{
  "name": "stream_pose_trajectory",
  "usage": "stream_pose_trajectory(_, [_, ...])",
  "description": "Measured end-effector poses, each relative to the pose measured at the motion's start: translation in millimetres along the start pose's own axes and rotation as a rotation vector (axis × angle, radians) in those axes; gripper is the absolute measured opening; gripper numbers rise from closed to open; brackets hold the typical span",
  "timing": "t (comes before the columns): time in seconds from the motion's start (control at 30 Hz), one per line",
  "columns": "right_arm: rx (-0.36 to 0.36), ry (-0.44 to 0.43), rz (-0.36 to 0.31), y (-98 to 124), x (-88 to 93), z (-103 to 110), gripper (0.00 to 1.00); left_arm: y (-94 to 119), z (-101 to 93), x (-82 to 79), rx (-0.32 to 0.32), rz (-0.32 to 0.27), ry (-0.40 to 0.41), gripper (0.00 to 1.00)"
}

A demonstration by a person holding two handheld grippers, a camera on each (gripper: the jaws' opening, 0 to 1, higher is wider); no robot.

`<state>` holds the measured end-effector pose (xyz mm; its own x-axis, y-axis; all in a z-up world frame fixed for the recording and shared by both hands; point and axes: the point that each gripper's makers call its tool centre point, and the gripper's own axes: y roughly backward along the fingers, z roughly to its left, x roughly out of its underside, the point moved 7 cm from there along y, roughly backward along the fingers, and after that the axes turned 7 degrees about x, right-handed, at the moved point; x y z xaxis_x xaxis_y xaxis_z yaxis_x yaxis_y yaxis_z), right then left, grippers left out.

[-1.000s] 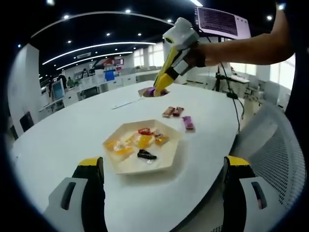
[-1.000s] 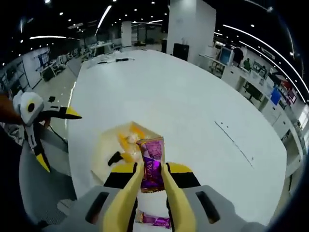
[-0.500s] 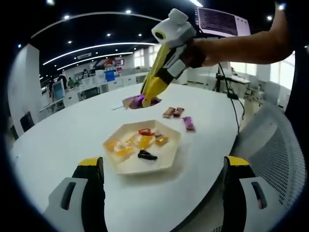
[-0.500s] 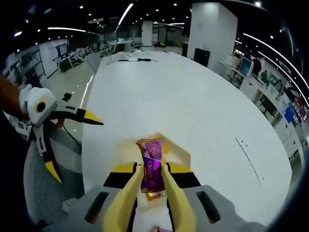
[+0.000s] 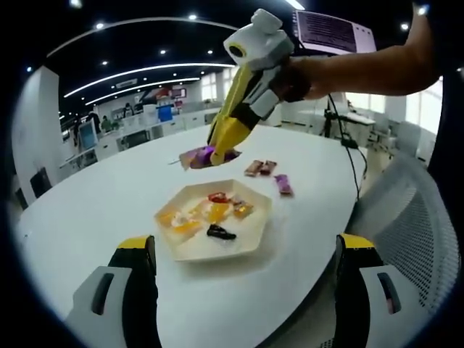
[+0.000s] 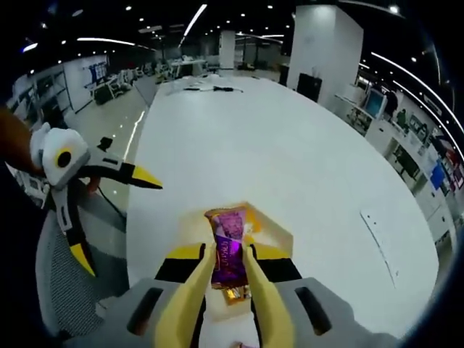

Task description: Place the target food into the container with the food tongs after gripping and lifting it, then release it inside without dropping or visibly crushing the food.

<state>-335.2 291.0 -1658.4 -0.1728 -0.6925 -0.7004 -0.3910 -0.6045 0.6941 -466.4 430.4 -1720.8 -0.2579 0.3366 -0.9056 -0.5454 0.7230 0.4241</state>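
A purple wrapped snack is pinched between the yellow jaws of my right gripper, which is shut on it. In the left gripper view that gripper hangs above the far rim of the pale hexagonal tray, the purple snack sticking out of its tip. The tray holds several wrapped sweets, orange, red and one black. My left gripper stands open near the table's front edge, its dark jaws wide on either side of the tray. In the right gripper view the left gripper shows open at the left.
Three more wrapped snacks lie on the white table beyond the tray. A grey mesh chair stands at the right. The person's arm reaches in from the upper right. Desks and monitors line the background.
My right gripper has carried the purple snack leftward and lower, from past the tray to above its far rim. The left gripper has stayed put and open.
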Motion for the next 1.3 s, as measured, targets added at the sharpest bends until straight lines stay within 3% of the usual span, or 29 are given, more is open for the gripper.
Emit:
stream_pose_trajectory(0.13, [-0.028,-0.017,-0.03,1,-4.6,2,0.25,0,0.5,0.3,0.0,-0.001,0.002,0.99])
stream_pose_trajectory(0.67, [-0.019,0.015,-0.06,12,-8.3,-5,0.26,0,0.5,0.6,-0.001,-0.001,-0.003,0.99])
stream_pose_trajectory(0.97, [0.022,0.0,-0.058,26,-0.6,-19,0.27,0,-0.1,0.3,0.001,0.0,-0.004,0.99])
stream_pose_trajectory(1.3, [0.096,-0.05,-0.035,46,24.8,-41,0.27,-1,-0.1,1.0,0.003,0.006,-0.006,0.99])
